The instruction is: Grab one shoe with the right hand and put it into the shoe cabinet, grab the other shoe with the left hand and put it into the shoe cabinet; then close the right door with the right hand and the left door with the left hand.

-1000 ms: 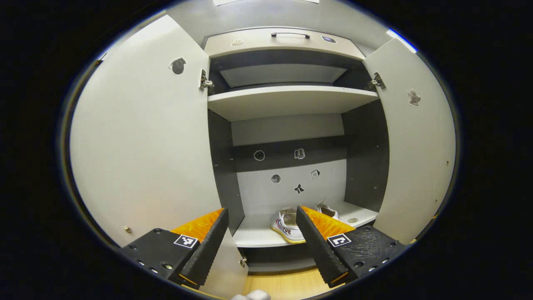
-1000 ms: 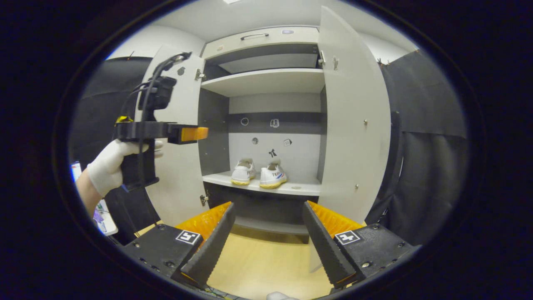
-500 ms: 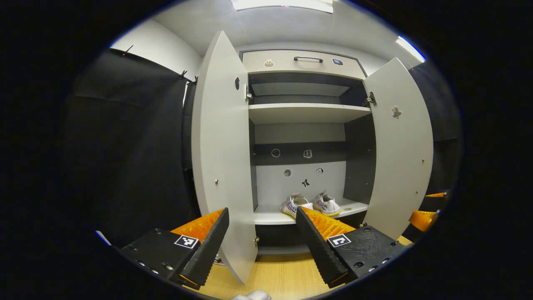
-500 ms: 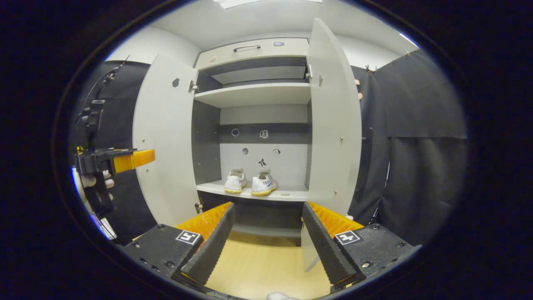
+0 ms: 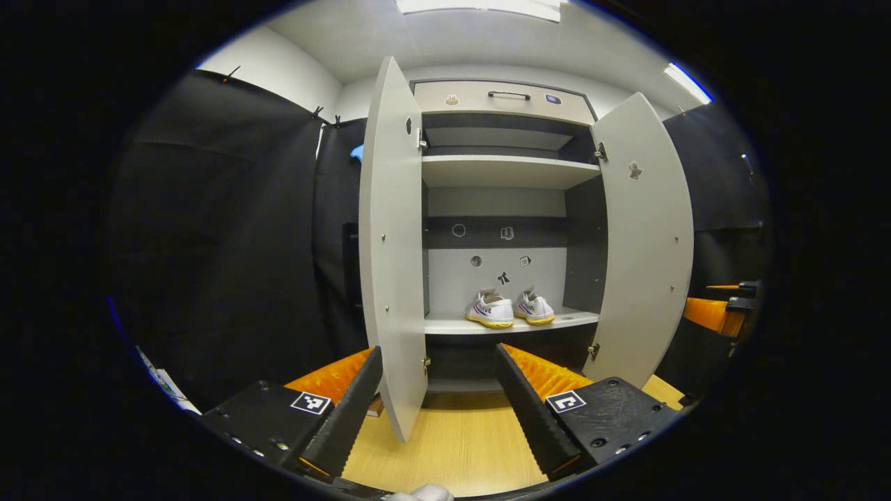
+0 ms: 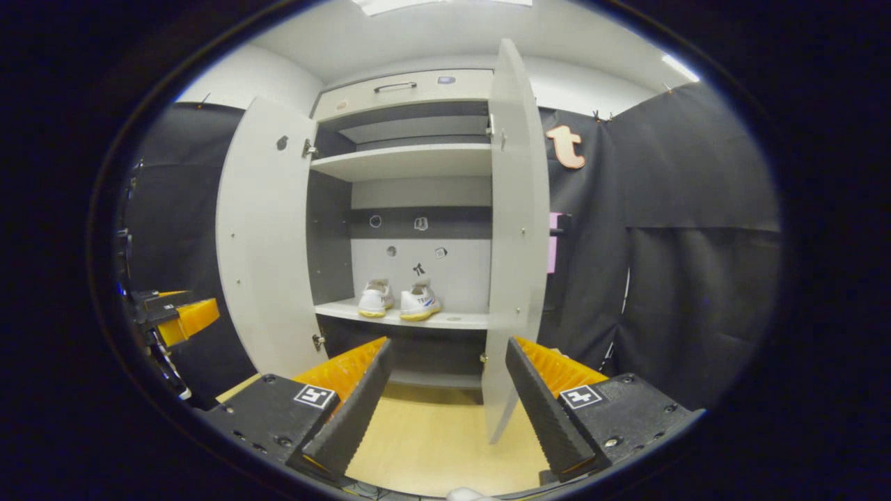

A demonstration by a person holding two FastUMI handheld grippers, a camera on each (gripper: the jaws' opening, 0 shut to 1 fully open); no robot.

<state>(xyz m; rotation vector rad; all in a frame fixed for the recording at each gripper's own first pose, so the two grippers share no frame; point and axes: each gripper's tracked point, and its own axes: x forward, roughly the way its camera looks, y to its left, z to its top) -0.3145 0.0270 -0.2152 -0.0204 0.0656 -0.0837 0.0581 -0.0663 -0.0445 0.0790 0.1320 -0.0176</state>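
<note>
Left gripper view: shoe cabinet (image 5: pixel 508 97) seen head-on with both doors swung wide. Two white shoes with yellowish soles, left shoe (image 5: pixel 489 309) and right shoe (image 5: pixel 536 307), are set side by side, touching or nearly so, on the lower shelf (image 5: pixel 452 324); heels face out. Both placements are judged done; the door closings remain.

Left tongs (image 5: pixel 438 390) are spread and empty, held low over the wooden floor (image 5: pixel 459 445), with the edge of the left door (image 5: pixel 390 236) standing up between the fingers. In the right gripper view the right tongs (image 6: pixel 449 393) are likewise spread and empty, the edge of the right door (image 6: pixel 515 229) rising between them; the left tongs (image 6: pixel 177 316) are seen far off at the side.

Doors are noted as flat pale panels, each hung on hinges at the cabinet side, with small studs and a sticker on the inner face. No handle can be made out on either. They are judged stiff, light to swing and smooth-faced, so a pinch would likely slip; a push on the outer face near the free edge, well away from the hinges, is judged the better hold. A hard swing could bounce the panel off the frame. Right door is due first
</note>
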